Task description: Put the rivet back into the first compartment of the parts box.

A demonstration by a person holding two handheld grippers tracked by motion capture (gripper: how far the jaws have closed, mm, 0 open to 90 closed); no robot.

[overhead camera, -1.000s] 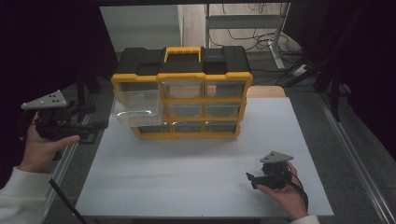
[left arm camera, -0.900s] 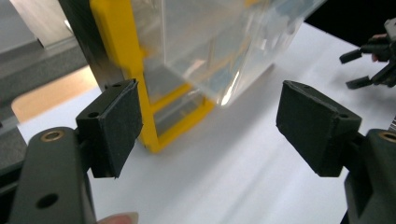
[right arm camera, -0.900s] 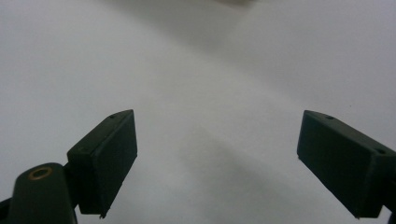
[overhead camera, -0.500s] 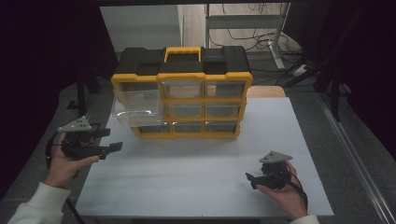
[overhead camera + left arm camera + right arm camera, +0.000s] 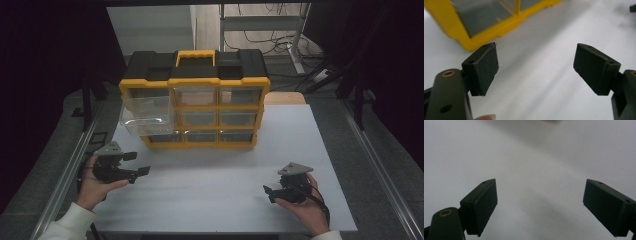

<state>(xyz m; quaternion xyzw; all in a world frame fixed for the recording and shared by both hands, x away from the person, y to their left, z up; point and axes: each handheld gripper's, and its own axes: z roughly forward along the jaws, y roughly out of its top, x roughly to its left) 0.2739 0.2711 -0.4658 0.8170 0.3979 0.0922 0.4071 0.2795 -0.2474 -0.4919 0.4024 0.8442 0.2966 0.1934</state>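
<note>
The left gripper (image 5: pixel 133 164) has swung in from off the table's left edge over the last second and now hangs low over the near-left part of the white table top (image 5: pixel 215 195), its jaws spread wide with nothing between them. In the left gripper view the two black pads (image 5: pixel 485 67) frame bare white surface, and the bottom corner of the yellow-and-black plastic drawer organiser (image 5: pixel 489 22) lies just beyond and left of them.

The right gripper (image 5: pixel 274 191) has not shifted. It sits in the person's hand at the near-right of the table, jaws likewise wide and empty, looking across plain white surface in the right gripper view.

The organiser (image 5: pixel 195 107) stands upright at the far middle of the table, its clear drawers facing the person. One clear plastic drawer (image 5: pixel 146 117), in the left column, juts out from the frame.

Judging from that approach, the left gripper is heading for the protruding drawer, either to push it home or to draw it out. It is near but still apart.
</note>
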